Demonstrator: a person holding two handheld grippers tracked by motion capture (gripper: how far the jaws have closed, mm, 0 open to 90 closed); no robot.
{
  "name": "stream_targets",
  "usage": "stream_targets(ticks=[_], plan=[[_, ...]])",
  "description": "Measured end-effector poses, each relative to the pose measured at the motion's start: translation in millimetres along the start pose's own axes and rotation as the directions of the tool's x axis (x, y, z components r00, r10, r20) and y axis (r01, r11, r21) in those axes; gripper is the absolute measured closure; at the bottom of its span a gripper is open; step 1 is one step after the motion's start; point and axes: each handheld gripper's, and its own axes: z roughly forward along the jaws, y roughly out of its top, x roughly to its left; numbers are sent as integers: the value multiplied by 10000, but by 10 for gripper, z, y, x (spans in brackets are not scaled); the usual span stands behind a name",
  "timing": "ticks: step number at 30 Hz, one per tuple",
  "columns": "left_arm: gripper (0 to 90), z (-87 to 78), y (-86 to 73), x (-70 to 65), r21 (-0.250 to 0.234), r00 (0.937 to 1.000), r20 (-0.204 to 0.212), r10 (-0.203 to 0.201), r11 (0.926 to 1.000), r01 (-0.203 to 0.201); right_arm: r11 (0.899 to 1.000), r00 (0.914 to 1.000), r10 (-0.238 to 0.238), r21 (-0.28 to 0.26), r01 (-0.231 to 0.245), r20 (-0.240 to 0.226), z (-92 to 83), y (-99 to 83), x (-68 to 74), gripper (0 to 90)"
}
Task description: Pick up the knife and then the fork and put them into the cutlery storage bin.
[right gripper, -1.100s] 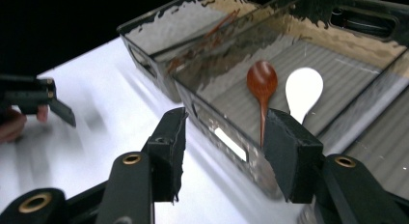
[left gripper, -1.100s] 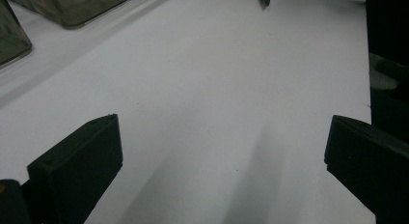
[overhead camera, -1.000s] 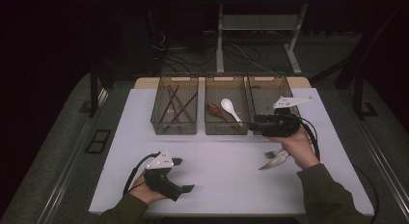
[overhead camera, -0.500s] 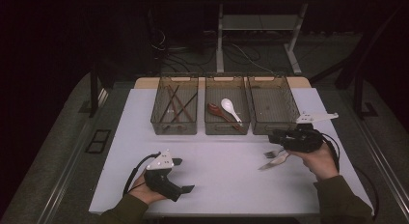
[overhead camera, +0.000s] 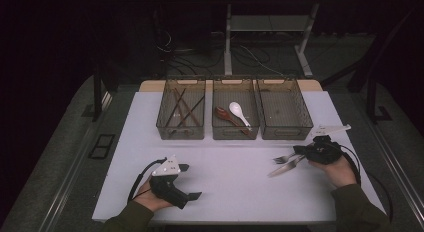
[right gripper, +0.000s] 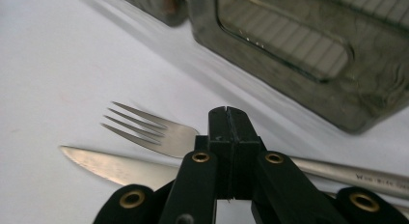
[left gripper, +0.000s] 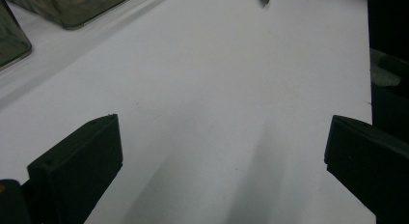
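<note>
since the earlier frame the right gripper [overhead camera: 306, 152] has dropped from the empty mesh bin [overhead camera: 283, 112] to lower right, jaws pressed together over the steel fork [right gripper: 154, 132] and table knife [right gripper: 111, 166]; spread them before pinching; left gripper [overhead camera: 192, 182] idles wide.

Dim room w/ white table [overhead camera: 240, 187], grey floor [overhead camera: 60, 167], metal stand legs [overhead camera: 230, 42] behind.
</note>
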Motion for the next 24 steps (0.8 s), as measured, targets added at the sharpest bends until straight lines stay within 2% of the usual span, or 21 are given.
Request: stream_targets(ticks=[9, 12, 17, 24], plan=[[0, 12, -3, 1, 17, 10000, 11, -44, 10000, 44, 9977, 9972, -275, 644, 230, 694, 89, -42, -110, 898], [0, 10, -3, 0, 25, 10000, -9, -36, 10000, 36, 9967, 9964, -198, 802, 132, 822, 113, -57, -149, 898], [0, 13, -4, -2, 22, 10000, 12, -46, 10000, 46, 9944, 9954, -287, 1041, 191, 912, 124, -77, -168, 899], [0, 11, -4, -4, 29, 10000, 14, -37, 10000, 37, 9936, 9943, -369, 1100, 259, 998, 122, -82, -161, 900]])
